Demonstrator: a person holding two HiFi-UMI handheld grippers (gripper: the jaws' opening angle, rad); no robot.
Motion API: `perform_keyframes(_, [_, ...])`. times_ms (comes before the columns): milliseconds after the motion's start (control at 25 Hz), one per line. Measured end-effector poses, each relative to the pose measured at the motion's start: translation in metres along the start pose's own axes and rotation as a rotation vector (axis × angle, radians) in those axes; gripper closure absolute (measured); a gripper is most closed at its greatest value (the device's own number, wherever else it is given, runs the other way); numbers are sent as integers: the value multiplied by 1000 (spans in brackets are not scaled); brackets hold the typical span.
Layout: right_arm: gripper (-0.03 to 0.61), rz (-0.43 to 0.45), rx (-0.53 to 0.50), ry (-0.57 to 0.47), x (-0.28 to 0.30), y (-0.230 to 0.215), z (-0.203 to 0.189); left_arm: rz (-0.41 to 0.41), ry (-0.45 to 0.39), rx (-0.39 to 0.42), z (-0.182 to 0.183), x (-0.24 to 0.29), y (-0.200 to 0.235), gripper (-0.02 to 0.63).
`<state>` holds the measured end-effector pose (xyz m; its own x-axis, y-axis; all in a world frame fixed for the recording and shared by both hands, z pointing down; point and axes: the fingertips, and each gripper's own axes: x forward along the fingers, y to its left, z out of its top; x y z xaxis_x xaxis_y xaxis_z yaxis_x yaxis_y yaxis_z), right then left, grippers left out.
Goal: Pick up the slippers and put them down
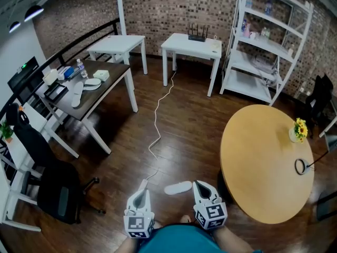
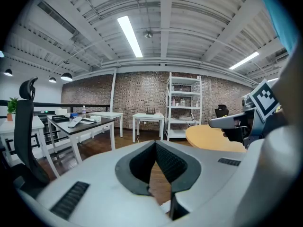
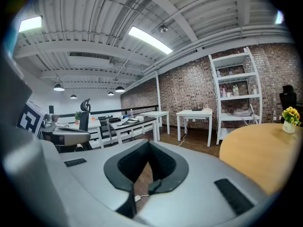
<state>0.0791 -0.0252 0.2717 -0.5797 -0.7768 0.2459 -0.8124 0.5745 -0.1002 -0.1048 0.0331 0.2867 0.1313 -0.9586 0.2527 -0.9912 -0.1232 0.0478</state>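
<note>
A white slipper (image 1: 178, 187) lies on the wooden floor just ahead of me, between my two grippers. A second white slipper (image 1: 77, 95) rests on the dark table (image 1: 108, 91) at the far left; the left gripper view shows this slipper (image 2: 75, 122) far off. My left gripper (image 1: 143, 184) hangs low at the bottom of the head view, left of the floor slipper, its jaws together and empty. My right gripper (image 1: 199, 183) sits right of that slipper, also shut on nothing. Both grippers (image 2: 155, 145) (image 3: 149, 144) point almost level into the room.
A round wooden table (image 1: 266, 162) with a small flower vase (image 1: 298, 131) stands close on the right. A white cable (image 1: 157, 123) runs across the floor toward a white desk (image 1: 192, 46). A black office chair (image 1: 58, 188) stands at left, white shelving (image 1: 266, 41) at the back right.
</note>
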Motion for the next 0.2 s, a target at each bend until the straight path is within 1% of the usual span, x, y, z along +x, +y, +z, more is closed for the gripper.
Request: perform_keyframes(200, [568,3,-2,0,-4,4,-1,2,-1,-5,-2,-4,0,607])
